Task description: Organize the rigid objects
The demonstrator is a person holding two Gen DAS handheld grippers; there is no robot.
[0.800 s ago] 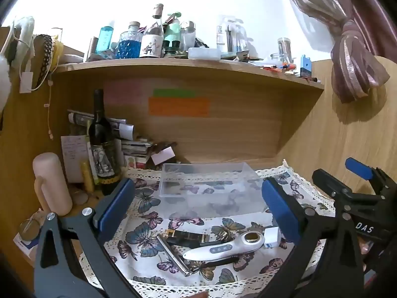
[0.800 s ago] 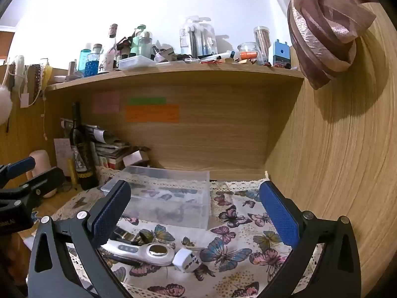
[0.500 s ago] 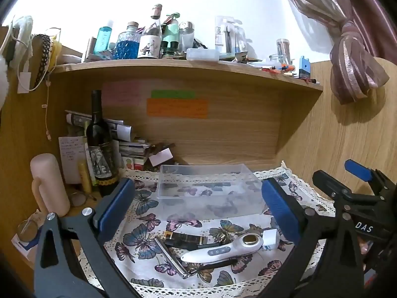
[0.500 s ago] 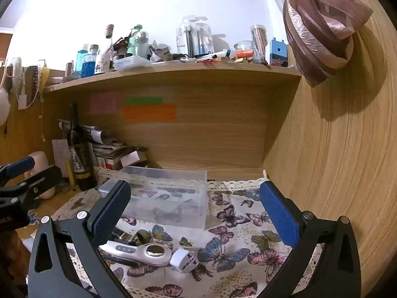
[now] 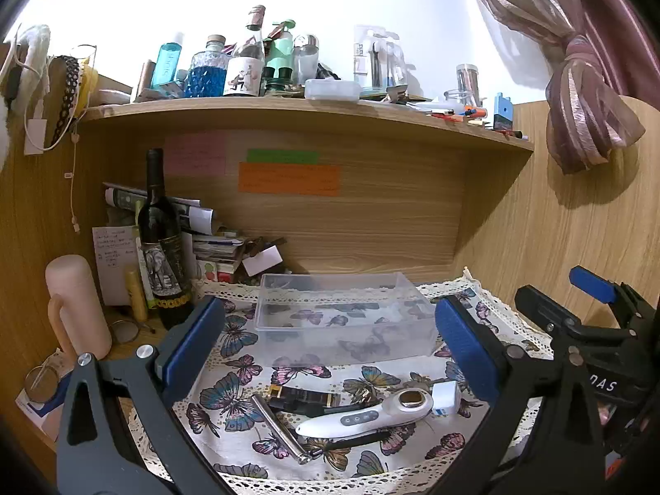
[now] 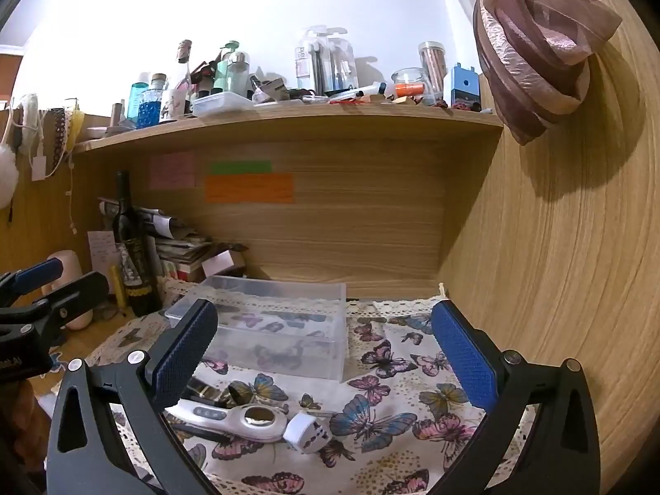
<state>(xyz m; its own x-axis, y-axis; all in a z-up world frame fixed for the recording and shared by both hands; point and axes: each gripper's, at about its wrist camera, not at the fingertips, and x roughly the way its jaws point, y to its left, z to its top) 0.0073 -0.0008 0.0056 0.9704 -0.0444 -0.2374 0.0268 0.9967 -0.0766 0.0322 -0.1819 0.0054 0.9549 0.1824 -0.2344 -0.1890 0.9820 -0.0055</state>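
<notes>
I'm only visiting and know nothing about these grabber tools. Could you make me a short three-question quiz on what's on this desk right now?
1. True or false: the clear plastic box already holds the white handheld device.
2. Which stands left of the box: A) wine bottle B) kettle C) lamp?
3. Fill in: the left gripper and right gripper are both ____.

Key: 1 false, it lies on the butterfly cloth; 2 A; 3 open.

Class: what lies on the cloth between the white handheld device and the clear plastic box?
A black-and-gold bar lies between device and box, in the left wrist view.
</notes>
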